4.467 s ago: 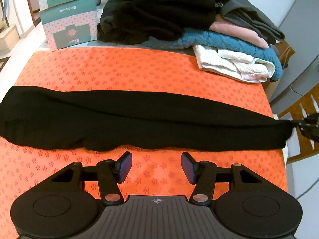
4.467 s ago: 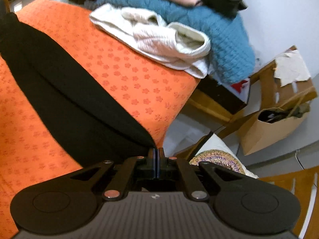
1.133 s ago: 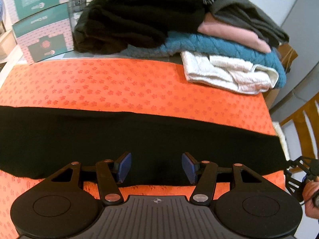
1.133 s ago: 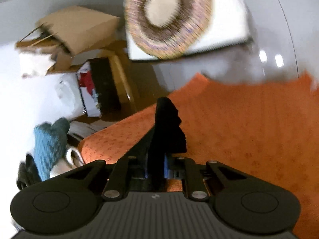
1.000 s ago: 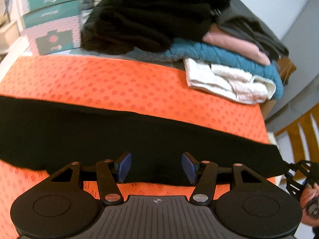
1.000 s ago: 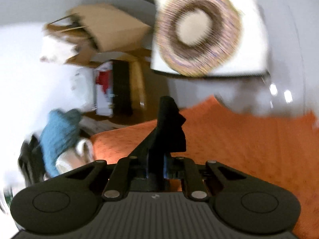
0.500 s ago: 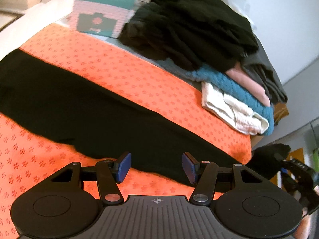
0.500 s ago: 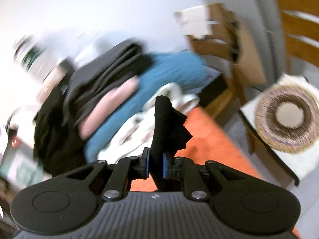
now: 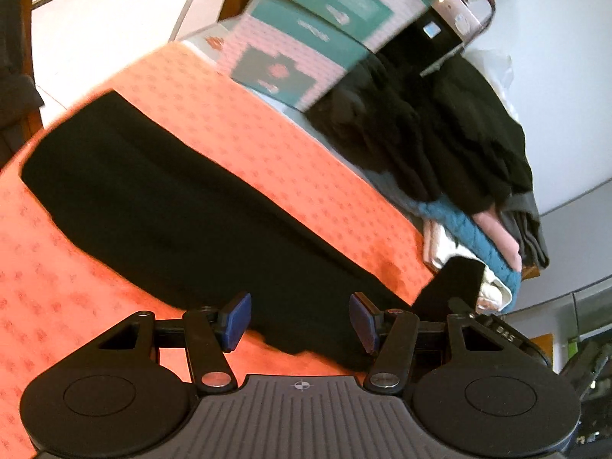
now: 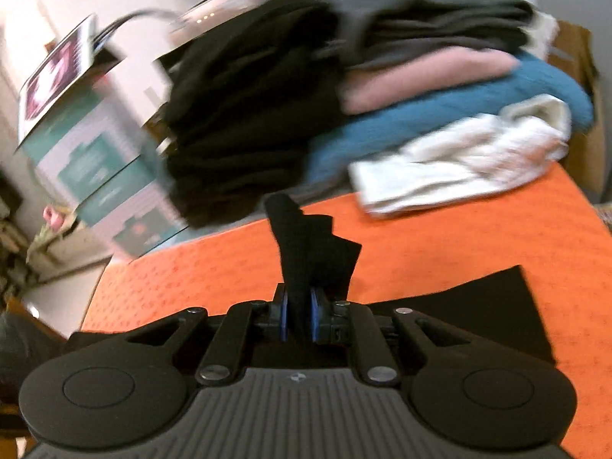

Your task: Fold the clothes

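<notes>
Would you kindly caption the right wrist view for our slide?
Right hand-held gripper shut on an end of the black garment, lifted above the orange cloth.

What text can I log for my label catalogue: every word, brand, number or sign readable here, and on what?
"B4S", or close to it: a small white marking on the body of the right gripper, seen at the edge of the left wrist view; uncertain.
Stacked teal-and-pink boxes: there is print on the labels, but it is too blurred to read in either view.
Nothing else carries text.
</notes>
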The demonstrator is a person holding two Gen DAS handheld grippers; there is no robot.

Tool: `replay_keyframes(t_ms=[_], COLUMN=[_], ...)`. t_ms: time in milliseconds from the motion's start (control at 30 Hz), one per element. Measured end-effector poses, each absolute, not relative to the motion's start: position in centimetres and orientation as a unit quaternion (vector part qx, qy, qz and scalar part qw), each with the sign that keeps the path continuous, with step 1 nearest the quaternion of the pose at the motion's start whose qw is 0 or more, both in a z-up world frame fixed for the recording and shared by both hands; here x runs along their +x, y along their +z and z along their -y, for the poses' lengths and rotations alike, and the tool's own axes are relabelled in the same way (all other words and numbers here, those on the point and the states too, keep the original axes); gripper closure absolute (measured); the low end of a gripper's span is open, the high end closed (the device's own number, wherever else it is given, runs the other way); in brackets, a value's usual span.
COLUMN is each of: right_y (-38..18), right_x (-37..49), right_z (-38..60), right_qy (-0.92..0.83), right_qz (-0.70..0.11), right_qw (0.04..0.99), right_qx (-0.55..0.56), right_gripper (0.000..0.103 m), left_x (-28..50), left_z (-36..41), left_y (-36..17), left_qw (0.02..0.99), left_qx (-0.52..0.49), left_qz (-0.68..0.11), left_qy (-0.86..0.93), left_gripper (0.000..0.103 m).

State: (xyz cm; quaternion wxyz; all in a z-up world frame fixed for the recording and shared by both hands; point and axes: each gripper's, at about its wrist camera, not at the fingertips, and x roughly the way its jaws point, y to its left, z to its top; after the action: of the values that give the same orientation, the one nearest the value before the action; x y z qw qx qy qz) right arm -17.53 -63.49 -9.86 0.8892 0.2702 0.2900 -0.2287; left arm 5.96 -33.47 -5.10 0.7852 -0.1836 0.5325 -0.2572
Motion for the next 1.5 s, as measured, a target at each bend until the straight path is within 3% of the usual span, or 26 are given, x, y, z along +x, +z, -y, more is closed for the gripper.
replay_keyframes(t_ms=[333, 667, 800, 933, 1033, 1233, 1500], right_y=[-10.7, -13.5, -14.5, -14.7, -14.1, -12.2, -12.0], right_x=[-9.6, -5.9, -5.8, -6.0, -6.4, -9.4, -16.5], right_z=[52.3, 46.6, 46.1, 45.3, 44.7, 45.0, 49.4], right_qy=[-0.165, -0.126, -0.114, -0.084, -0.054, -0.007, -0.088], right_qz=[-0.335, -0.402, -0.425, -0.437, -0.439, -0.434, -0.45], right_qw=[0.91, 0.901, 0.892, 0.891, 0.892, 0.891, 0.869], right_qx=[0.178, 0.105, 0.101, 0.093, 0.092, 0.131, 0.186], right_gripper=[0.09, 0.088, 0.081, 0.052, 0.038, 0.024, 0.023], left_x=[10.3, 12.6, 13.3, 14.1, 14.5, 15.0, 14.9], left_z=[25.9, 23.0, 23.3, 24.2, 25.0, 28.4, 34.9], left_y=[-4.7, -5.6, -6.0, -6.3, -6.6, -7.7, -10.6], left_qw=[0.791, 0.78, 0.774, 0.77, 0.765, 0.748, 0.736], left_qx=[-0.189, -0.209, -0.207, -0.2, -0.197, -0.164, -0.054], left_qz=[-0.521, -0.529, -0.538, -0.542, -0.545, -0.556, -0.555], left_qy=[-0.259, -0.261, -0.263, -0.271, -0.283, -0.325, -0.384], left_gripper=[0.043, 0.041, 0.041, 0.041, 0.041, 0.041, 0.041])
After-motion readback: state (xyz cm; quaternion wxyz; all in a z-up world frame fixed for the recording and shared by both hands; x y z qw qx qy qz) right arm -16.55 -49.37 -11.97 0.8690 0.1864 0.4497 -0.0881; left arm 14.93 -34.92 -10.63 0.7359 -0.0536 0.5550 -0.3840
